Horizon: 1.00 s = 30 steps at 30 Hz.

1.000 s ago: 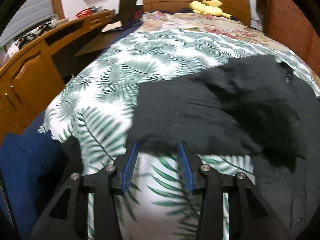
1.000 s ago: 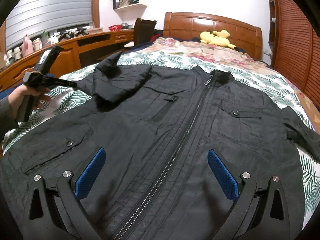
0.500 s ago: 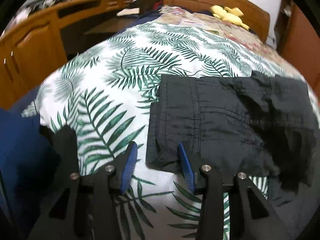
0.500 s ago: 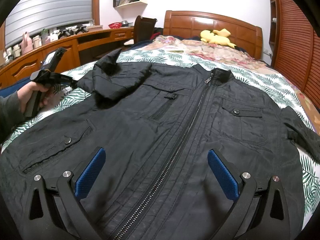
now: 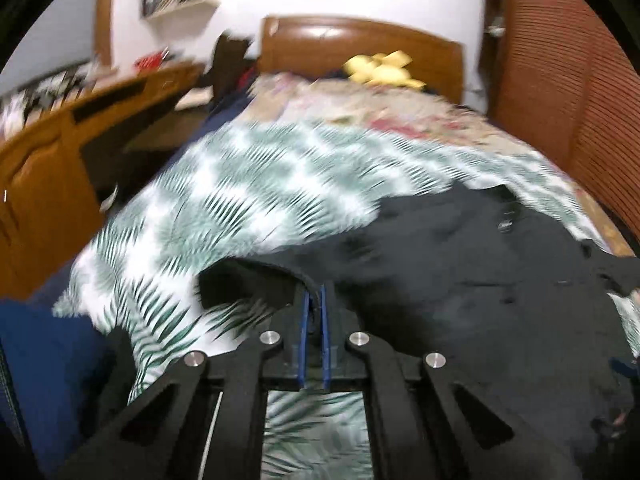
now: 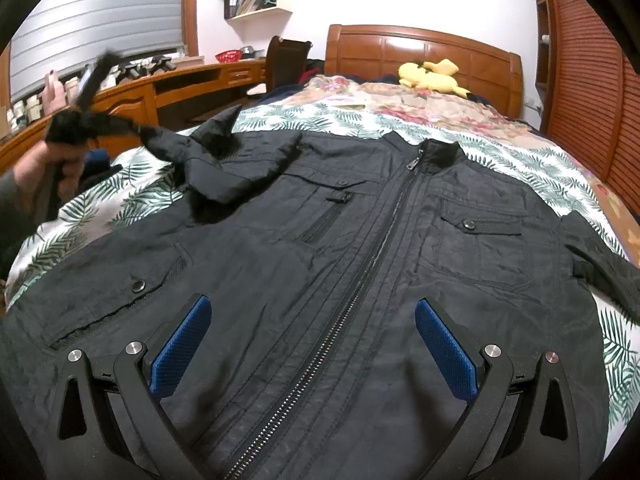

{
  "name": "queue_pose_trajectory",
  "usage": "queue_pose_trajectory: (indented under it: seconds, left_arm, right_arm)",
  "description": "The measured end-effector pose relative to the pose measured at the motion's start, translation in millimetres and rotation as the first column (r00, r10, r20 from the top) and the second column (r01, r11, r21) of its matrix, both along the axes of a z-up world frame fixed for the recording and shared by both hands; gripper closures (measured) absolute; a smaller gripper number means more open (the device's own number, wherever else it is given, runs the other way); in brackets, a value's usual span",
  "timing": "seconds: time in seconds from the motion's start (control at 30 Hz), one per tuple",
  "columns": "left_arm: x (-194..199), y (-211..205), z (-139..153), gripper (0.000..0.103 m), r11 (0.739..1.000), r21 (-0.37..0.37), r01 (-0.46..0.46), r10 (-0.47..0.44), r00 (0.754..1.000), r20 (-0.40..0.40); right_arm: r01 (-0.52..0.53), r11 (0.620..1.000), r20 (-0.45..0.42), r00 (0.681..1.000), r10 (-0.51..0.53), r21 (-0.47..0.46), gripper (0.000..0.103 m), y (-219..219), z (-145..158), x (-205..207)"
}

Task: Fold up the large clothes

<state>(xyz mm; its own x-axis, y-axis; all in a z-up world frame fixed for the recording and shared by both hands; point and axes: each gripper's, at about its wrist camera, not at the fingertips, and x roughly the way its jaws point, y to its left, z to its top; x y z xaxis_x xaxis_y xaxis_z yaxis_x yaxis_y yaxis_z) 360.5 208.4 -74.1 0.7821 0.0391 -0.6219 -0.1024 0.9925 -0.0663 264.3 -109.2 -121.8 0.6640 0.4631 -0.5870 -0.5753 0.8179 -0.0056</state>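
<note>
A black zip-up jacket lies front up on the leaf-print bedspread, collar toward the headboard. My left gripper is shut on the cuff of the jacket's sleeve and holds it lifted; the view is blurred. In the right wrist view the left gripper shows at far left with the sleeve stretched up from the bed. My right gripper is open and empty, hovering over the jacket's lower front near the zip.
A yellow plush toy lies by the wooden headboard. A wooden desk with small items runs along the left side of the bed. A slatted wooden wardrobe stands on the right. A blue cloth hangs at the bed's left edge.
My left gripper has closed on the sleeve cuff and lifted it up and to the left off the bed. The right gripper has stayed open in place.
</note>
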Motion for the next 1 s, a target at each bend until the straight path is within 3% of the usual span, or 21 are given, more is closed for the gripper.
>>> queue_pose_trajectory:
  seconds: [0.23,0.43,0.7,1.0]
  left_arm:
    - [-26.6,-94.1,65.4,0.102,0.984,0.079,0.158,-0.164,0.983,0.083]
    - [-58.7,-157.9,93.2,0.102,0.962,0.101,0.254,-0.264,0.959,0.106]
    - [-106.5,-209.4,90.5,0.102,0.943,0.083,0.323,-0.330,0.938,0.106]
    - [-149.5,-207.3,60.4,0.099,0.944,0.001,0.331,-0.329,0.938,0.110]
  right_arm:
    - [0.014,0.999,0.002,1.000,-0.014,0.030,0.000,-18.6,11.8,-6.7]
    - [0.042,0.998,0.027,0.999,-0.043,0.043,0.000,-47.8,25.1,-18.0]
    - [0.072,0.995,0.035,0.997,-0.075,0.061,0.000,-76.7,35.5,-26.0]
    - [0.073,0.995,-0.001,0.997,-0.073,0.072,0.000,-74.4,36.1,-24.7]
